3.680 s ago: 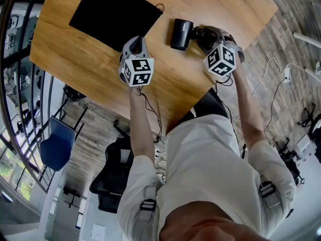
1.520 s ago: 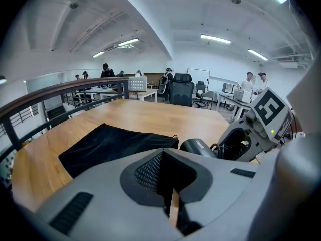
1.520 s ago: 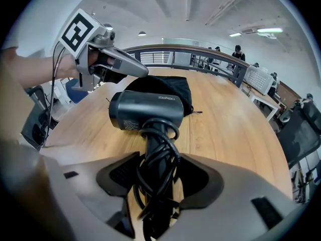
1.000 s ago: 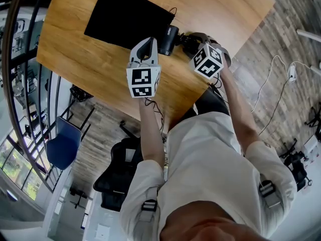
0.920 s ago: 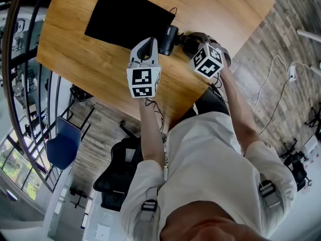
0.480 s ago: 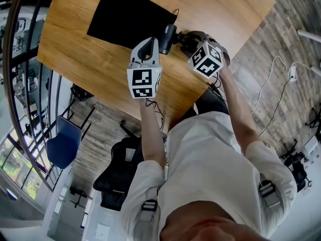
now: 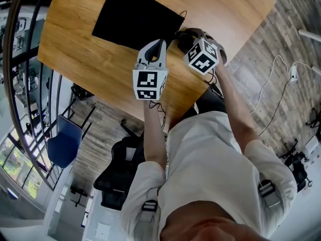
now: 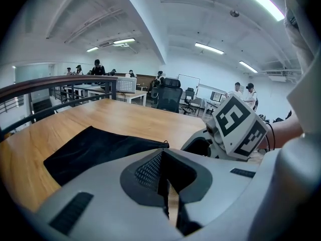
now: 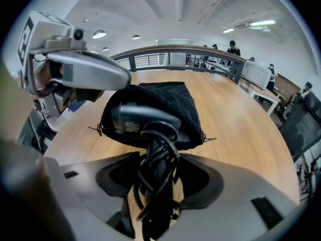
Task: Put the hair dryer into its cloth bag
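Observation:
The black cloth bag (image 7: 133, 16) lies flat on the wooden table (image 7: 80, 59). My left gripper (image 7: 159, 45) is shut on the edge of the bag's mouth; in the left gripper view its jaws (image 8: 164, 159) leave only a thin slit, with the bag (image 8: 95, 152) spread to the left. My right gripper (image 9: 159, 178) is shut on the handle of the black hair dryer (image 9: 133, 118), whose cord is wound round the handle. The dryer's barrel sits at the bag's raised mouth (image 9: 175, 102). In the head view the right gripper (image 7: 193, 40) hides most of the dryer.
The table's near edge (image 7: 165, 112) runs just below both grippers. Beyond it a black office chair (image 7: 113, 177) and a blue chair (image 7: 57, 144) stand on the floor. Cables and a power strip (image 7: 287, 74) lie on the right. A railing (image 7: 20, 59) borders the table's left side.
The left gripper has slid right, dragging the bag with it toward the dryer. The dryer's barrel, plainly seen earlier, is now mostly hidden at the bag's mouth. The right gripper has barely moved.

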